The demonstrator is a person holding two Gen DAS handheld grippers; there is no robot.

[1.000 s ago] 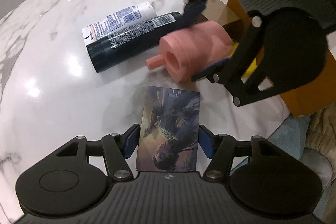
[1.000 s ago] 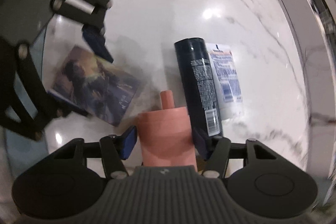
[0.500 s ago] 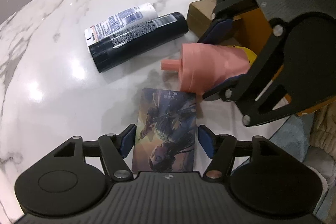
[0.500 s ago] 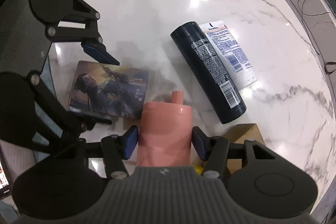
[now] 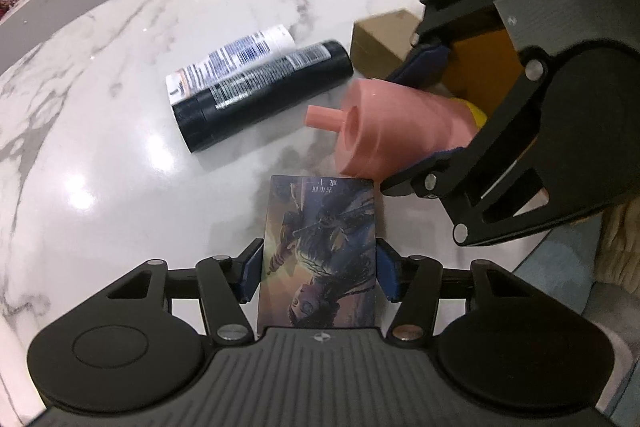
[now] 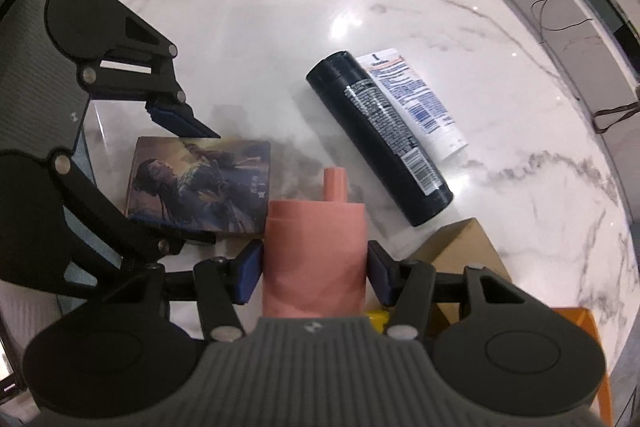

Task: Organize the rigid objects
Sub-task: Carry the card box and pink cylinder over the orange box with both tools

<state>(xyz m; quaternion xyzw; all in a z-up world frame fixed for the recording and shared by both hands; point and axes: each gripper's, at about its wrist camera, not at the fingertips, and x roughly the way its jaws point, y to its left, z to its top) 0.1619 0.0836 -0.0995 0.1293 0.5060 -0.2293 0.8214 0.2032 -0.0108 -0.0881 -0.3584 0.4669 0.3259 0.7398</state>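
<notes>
A: What does the right hand-held gripper [image 6: 314, 273] have?

B: It has a pink bottle [image 6: 316, 255]. The blue pads squeeze its round body from both sides. The little spout points away from the hand-held gripper, and the bottle hangs in the air over the desk [image 6: 280, 27], near the desk's edge.

A: And the left hand-held gripper [image 5: 318, 273]?

B: A picture card box [image 5: 320, 255] sits between its two pads. The jaws are closing on it. The pads are right at the box's long sides, but I cannot tell if they press yet. The box lies flat near the edge of the desk.

A: What else is on the desk?

B: A black bottle [image 6: 380, 139] lies on its side, more toward the middle of the white marble desk. A white tube [image 6: 416, 103] lies right beside it, touching along its length. They point the same way.

A: Is there a box for things?

B: Yes, a brown cardboard box [image 6: 460, 247] stands at the desk's edge, just beside the pink bottle. Something yellow [image 6: 378, 319] peeks out under the right hand-held gripper
</notes>
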